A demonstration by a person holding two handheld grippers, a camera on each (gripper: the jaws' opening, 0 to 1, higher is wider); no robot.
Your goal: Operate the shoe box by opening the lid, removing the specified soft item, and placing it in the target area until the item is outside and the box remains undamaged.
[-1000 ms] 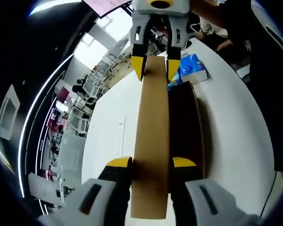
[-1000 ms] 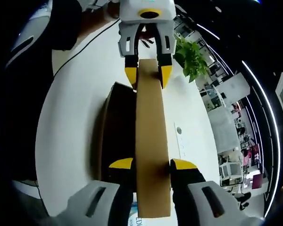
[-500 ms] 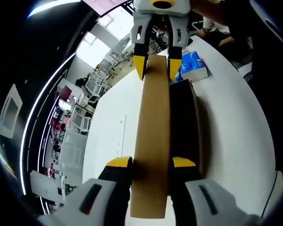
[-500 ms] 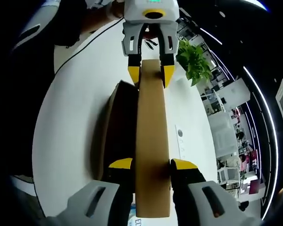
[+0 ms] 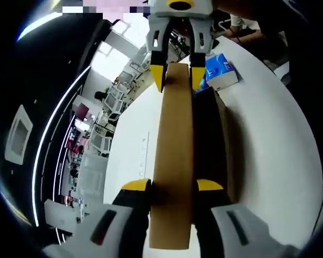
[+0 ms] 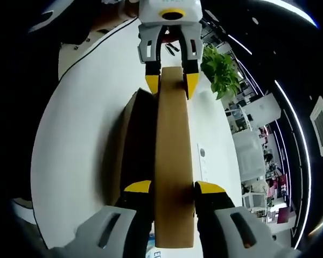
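Note:
The brown cardboard lid (image 5: 173,150) of the shoe box is seen edge-on, held at both ends. My left gripper (image 5: 173,188) is shut on its near end. My right gripper (image 5: 176,80) is shut on the far end. In the right gripper view, my right gripper (image 6: 174,188) clamps the lid (image 6: 173,150) and my left gripper (image 6: 171,83) grips the opposite end. The open box (image 5: 209,140) sits beside and below the lid on the white table. Its inside (image 6: 140,145) is dark, and I cannot make out its contents.
A blue packet (image 5: 220,72) lies on the white table (image 5: 269,150) past the box's far end. A green plant (image 6: 218,67) stands at the table's edge. A person in dark clothes stands along the table. Office chairs and desks lie beyond.
Both views have tilted a little with the hands. The lid stays clamped between the two grippers, over the open box.

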